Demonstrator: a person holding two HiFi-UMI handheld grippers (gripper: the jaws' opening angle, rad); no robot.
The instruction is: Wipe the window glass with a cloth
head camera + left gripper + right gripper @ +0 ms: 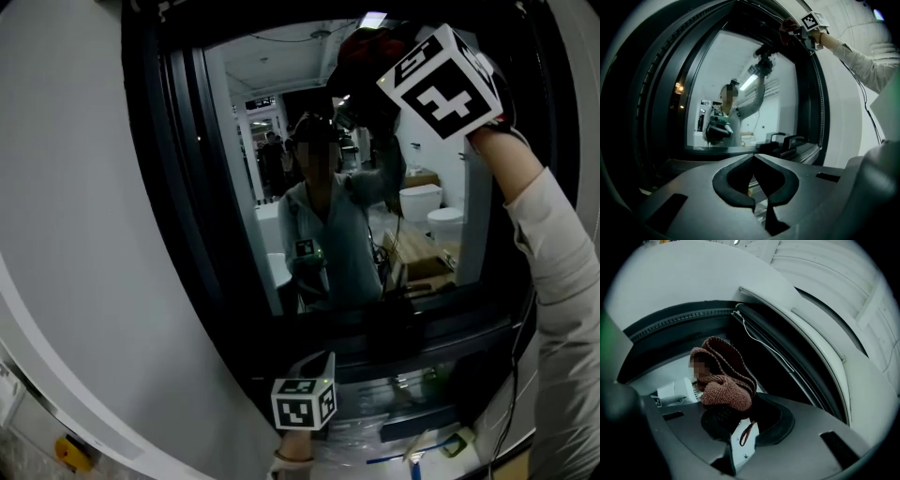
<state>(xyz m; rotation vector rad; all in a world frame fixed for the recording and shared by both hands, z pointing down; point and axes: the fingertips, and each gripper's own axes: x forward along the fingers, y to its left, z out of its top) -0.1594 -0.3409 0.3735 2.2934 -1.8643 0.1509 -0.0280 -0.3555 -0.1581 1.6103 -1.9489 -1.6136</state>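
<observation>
The right gripper [740, 416] is closest up, jaws clamped on a reddish-brown knitted cloth [724, 380], held high at the top right corner of the window glass [375, 234], right by the dark frame [178, 187]. The folded cloth sticks out past the jaws, long axis running along them and pointing up toward the pane's upper edge; I can't tell if it's actually touching. The left gripper [753, 178] hangs low under the sill, jaws together on nothing. I'd guess the wiping is at the top, with most of the pane below left to do, though no streaks show either way.
</observation>
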